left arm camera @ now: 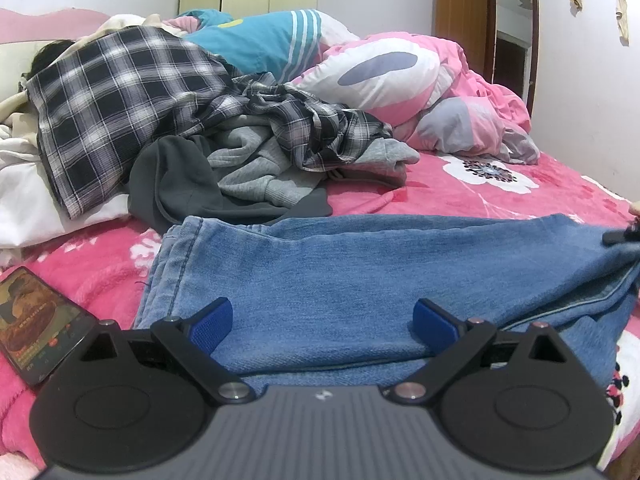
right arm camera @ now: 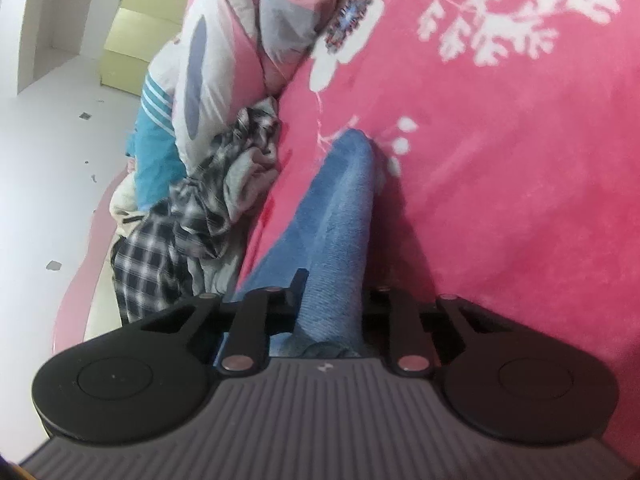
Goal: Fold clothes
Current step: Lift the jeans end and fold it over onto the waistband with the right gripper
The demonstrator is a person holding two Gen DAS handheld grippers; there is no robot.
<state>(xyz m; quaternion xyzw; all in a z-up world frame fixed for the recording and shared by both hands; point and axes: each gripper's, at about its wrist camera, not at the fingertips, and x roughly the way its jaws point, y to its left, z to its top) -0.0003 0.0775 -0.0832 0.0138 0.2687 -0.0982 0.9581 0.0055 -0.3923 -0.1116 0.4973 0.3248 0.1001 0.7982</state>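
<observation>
Left gripper (left arm camera: 323,326) sitting nearest the lens, hovering low and tilting slightly down over blue jeans (left arm camera: 360,276), fingers standing wide apart, blue pads (left arm camera: 212,326) gripping nothing; denim lying flat beneath and between them on pink floral blanket (left arm camera: 460,196). Right gripper (right arm camera: 332,300) rolling sideways in its own view, fingers closing in tight, clamping a raised ridge of the jeans (right arm camera: 340,208); fabric bunching between the black fingers and running away across the blanket (right arm camera: 520,160). Right fingertip showing at the far right edge of the left view, pinching the jeans. Phone (left arm camera: 36,320) lying just left of the left gripper. Plaid shirt (left arm camera: 112,112) and grey hoodie (left arm camera: 256,172) piling up behind the jeans, near pink duvet (left arm camera: 400,76)
</observation>
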